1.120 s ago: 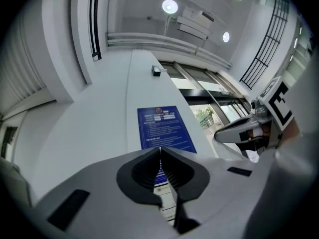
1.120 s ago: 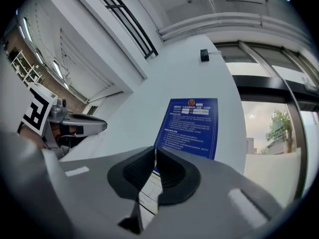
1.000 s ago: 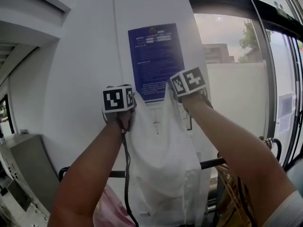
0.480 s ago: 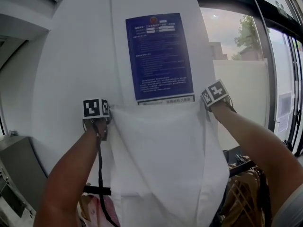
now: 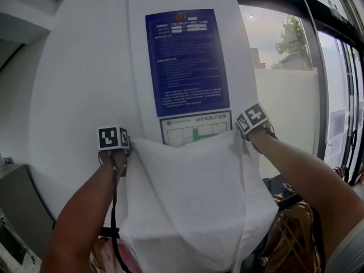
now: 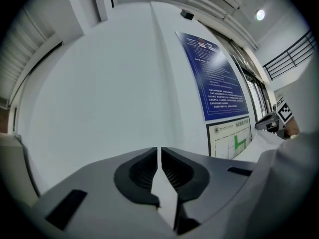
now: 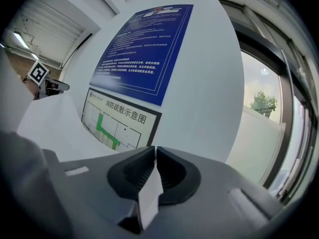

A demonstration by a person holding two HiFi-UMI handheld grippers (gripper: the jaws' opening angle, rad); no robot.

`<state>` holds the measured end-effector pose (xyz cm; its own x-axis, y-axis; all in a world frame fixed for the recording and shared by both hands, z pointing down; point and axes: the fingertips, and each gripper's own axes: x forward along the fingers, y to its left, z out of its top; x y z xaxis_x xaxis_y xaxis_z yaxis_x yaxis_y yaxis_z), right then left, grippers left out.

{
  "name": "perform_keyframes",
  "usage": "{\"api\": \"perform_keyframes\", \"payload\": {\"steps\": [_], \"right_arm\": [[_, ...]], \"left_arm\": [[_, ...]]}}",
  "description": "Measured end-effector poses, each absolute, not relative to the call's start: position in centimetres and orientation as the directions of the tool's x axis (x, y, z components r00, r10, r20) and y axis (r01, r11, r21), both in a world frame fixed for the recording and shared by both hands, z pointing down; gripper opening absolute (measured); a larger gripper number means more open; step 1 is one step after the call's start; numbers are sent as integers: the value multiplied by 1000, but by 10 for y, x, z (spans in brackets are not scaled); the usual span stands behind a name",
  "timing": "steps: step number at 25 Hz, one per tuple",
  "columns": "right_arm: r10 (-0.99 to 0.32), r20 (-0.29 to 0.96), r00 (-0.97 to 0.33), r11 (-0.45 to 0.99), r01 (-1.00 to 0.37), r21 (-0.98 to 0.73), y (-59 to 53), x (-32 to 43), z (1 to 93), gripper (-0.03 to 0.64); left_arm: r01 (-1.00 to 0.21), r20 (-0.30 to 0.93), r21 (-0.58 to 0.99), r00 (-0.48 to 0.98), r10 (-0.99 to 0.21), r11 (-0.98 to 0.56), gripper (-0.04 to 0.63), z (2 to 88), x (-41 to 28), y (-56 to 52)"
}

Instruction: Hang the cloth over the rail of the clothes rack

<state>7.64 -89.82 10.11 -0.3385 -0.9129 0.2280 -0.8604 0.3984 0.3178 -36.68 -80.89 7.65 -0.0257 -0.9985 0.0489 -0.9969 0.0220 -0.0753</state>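
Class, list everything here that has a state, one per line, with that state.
cloth: spread wide, held up, not yet over the rail
left gripper: shut on one top corner of it
right gripper: shut on the other top corner
rail: mostly hidden behind the cloth

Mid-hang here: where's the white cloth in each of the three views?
Head view: white cloth lower centre, spread wide.
Left gripper view: bottom centre, pinched in the fingers, and along the right edge.
Right gripper view: bottom centre, pinched; also lower left.
Shared landmark: the blue notice.
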Motion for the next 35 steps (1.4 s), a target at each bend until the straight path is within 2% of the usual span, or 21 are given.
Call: {"api": "perform_keyframes", "payload": {"steps": [3, 5, 14, 15, 16, 17, 21, 29, 35], "right_arm": [[-910, 228, -346, 406, -857, 318, -903, 71, 101, 42], [-910, 224, -350, 408, -856, 319, -905, 68, 101, 72], [-898, 227, -377, 435, -834, 339, -906, 56, 101, 75], [-897, 225, -381, 439, -831, 342, -904, 55, 100, 75], [-895, 223, -387, 444, -827, 345, -901, 55, 97, 61], [-892, 219, -396, 450, -822, 348, -896, 54, 94, 6], [-875, 177, -451, 484, -808, 336, -867, 46, 73, 2], [-833, 131, -538, 549, -772, 320, -788, 22, 60, 2], [-821, 105, -561, 565, -774, 285, -704, 3, 66, 2]], "left_arm": [[-997, 37, -65, -36, -999, 34, 22, 74, -372, -813], [-998, 42, -57, -36, -998, 34, 79, 77, -375, -816], [-999, 41, -54, -2, -999, 0, 81, 78, -368, -819], [-999, 39, -51, 6, -999, -8, 80, 77, -365, -817], [-999, 33, -52, 15, -999, -16, 43, 73, -361, -814], [-998, 24, -56, 22, -999, -23, 9, 69, -357, -810], [-996, -11, -81, 39, -999, -38, 6, 49, -335, -783], [-997, -66, -26, 69, -995, -67, 5, 41, -287, -703], [-995, -87, -6, 105, -991, -104, 5, 46, -275, -637]]}}
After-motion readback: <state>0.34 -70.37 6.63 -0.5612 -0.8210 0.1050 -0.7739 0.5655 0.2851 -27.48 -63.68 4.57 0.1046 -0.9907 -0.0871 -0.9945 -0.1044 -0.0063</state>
